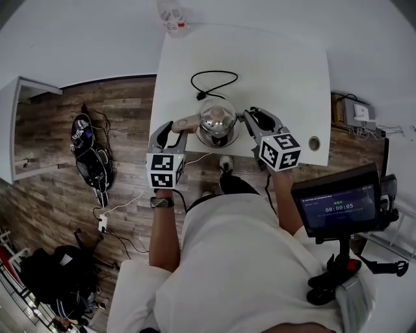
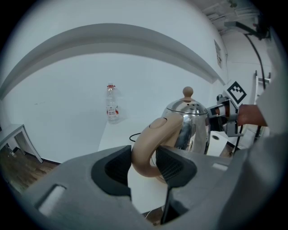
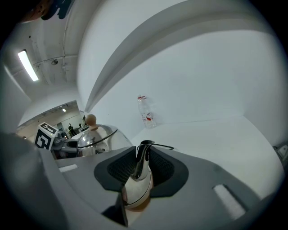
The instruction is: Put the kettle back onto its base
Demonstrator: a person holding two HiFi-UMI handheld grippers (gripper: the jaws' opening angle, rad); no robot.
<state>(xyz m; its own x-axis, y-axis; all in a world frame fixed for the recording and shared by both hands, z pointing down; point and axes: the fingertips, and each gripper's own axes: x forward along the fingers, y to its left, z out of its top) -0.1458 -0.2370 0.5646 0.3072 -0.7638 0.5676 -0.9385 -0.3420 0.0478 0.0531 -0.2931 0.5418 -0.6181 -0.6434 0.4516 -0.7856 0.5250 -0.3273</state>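
A shiny steel kettle (image 1: pixel 217 119) with a wooden lid knob is near the front edge of the white table (image 1: pixel 286 71). My left gripper (image 1: pixel 174 127) is shut on its beige handle (image 2: pixel 150 139), the pads (image 2: pixel 175 164) pressing both sides. My right gripper (image 1: pixel 251 121) is shut on the steel spout (image 3: pixel 142 157) at the other side. A dark round base (image 1: pixel 218 140) peeks out right under the kettle; whether the kettle rests on it I cannot tell. A black cord (image 1: pixel 214 83) loops behind it.
A plastic water bottle (image 1: pixel 172 16) stands at the table's far edge by the wall. A cable hole (image 1: pixel 315 142) is at the table's right front. A screen on a stand (image 1: pixel 338 205) is to the right. Bags and cables (image 1: pixel 91 156) lie on the wooden floor left.
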